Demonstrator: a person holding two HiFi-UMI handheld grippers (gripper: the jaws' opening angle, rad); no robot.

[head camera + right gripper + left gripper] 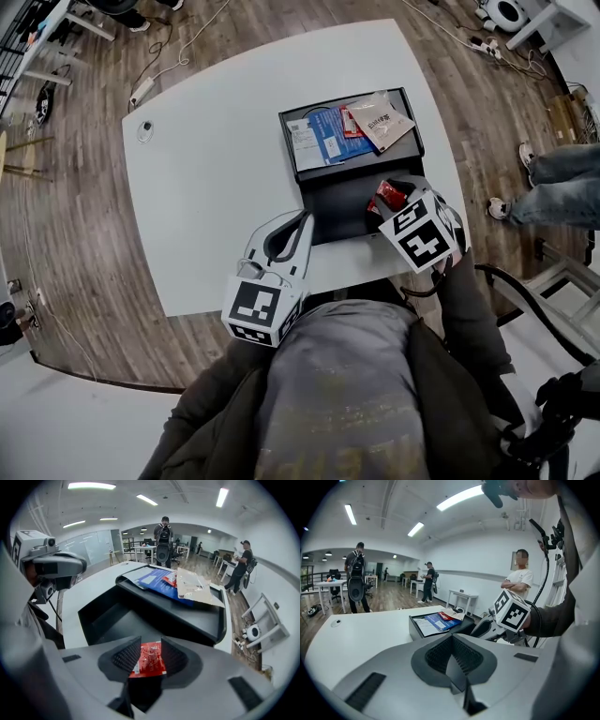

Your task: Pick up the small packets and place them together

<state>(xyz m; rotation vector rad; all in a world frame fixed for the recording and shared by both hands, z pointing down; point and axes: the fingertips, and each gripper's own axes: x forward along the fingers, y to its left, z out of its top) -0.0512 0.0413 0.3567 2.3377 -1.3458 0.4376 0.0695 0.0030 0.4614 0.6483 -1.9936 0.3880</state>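
A black two-part box (319, 228) lies on the white table (206, 187). Its far compartment holds a blue packet (328, 141), a beige packet (382, 120), a small red one (349, 122) and a white one (305, 142). My right gripper (384, 199) hangs over the near compartment (117, 616), shut on a red packet (149, 659) that also shows in the head view (390, 195). Beyond it lie the beige packet (194, 585) and the blue packet (154, 579). My left gripper (298, 225) hovers at the box's near left corner, shut and holding nothing (454, 660).
A small round object (144, 129) sits at the table's far left corner. A person's legs (553, 183) stand right of the table, and others stand in the room (356, 578). Cables (155, 80) lie on the wooden floor.
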